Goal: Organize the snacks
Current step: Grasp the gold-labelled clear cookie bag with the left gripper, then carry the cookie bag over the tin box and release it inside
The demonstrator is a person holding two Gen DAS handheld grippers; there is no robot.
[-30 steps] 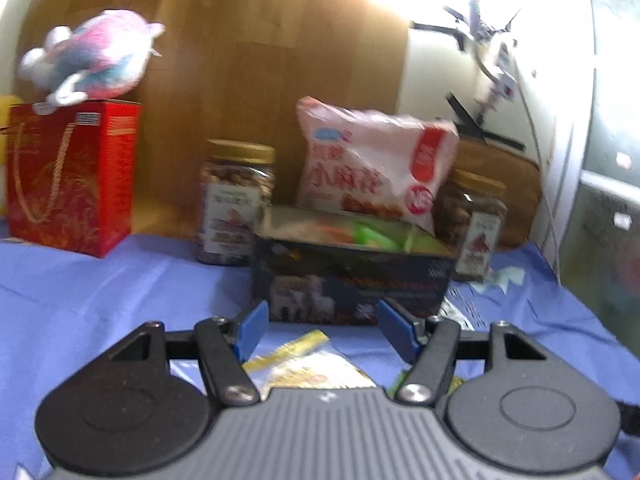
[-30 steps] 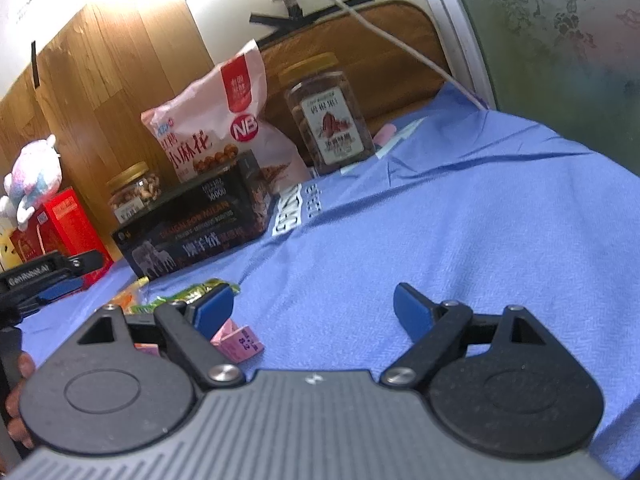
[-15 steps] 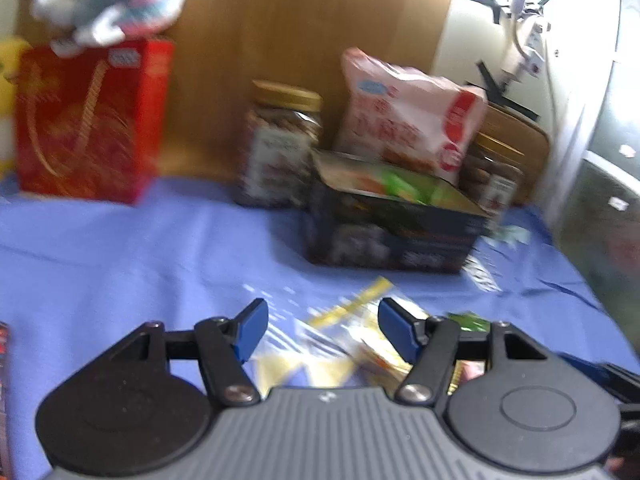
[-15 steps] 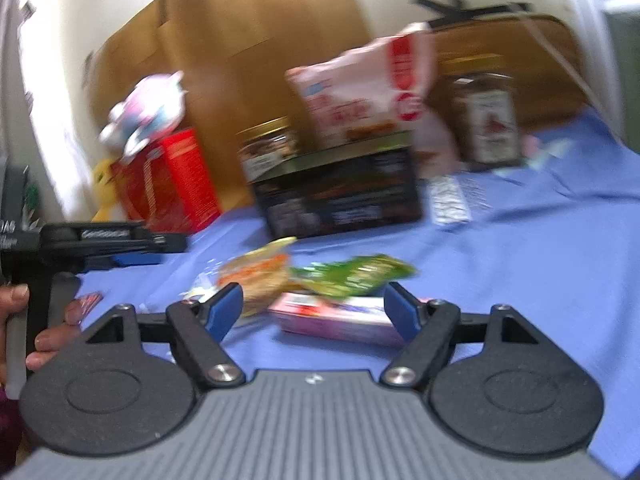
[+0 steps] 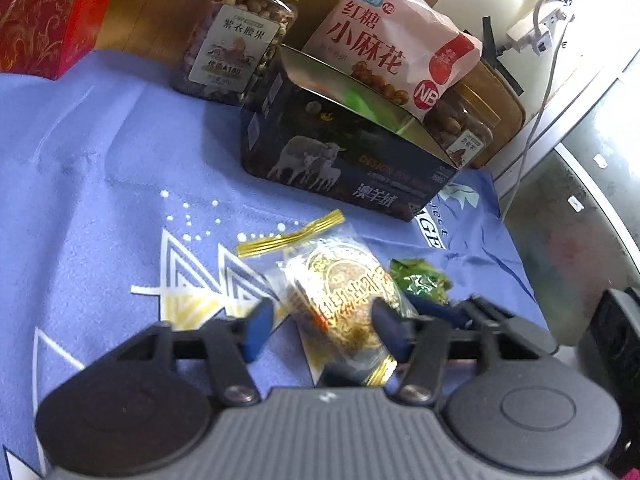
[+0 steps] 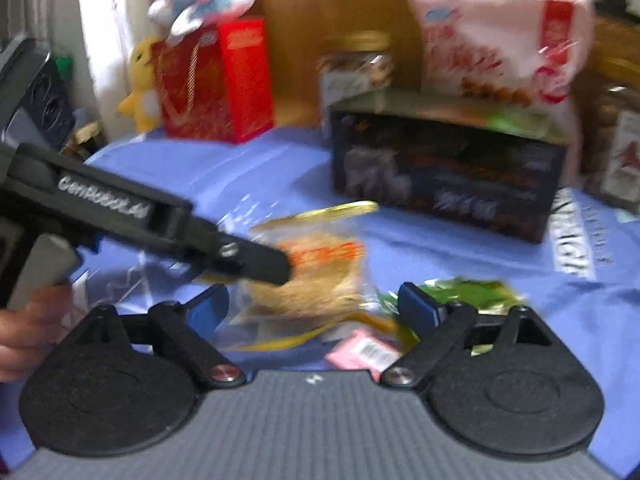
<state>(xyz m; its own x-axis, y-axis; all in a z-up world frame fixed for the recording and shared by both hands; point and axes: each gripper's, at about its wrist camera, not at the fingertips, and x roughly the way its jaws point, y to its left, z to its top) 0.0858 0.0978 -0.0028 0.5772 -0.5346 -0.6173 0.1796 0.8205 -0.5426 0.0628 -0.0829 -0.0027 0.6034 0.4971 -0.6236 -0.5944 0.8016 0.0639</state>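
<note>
Your left gripper (image 5: 322,326) points down at the blue cloth (image 5: 120,168), and its jaws have just been closing with the gold-wrapped pastry (image 5: 340,292) between them. The right pad looks to be at the wrapper's edge, while a gap shows beside the left pad, so the pads do not yet press it from both sides. The pastry lies on the cloth in front of the dark box (image 5: 344,160), with a green packet (image 5: 420,282) just beside it. Your right gripper (image 6: 312,312) stands wide, jaws having just opened further, with nothing held; the pastry's near edge and a pink packet (image 6: 362,354) lie on the cloth under it. Behind the box stand a nut jar (image 5: 236,40) and a pink snack bag (image 5: 392,44).
</note>
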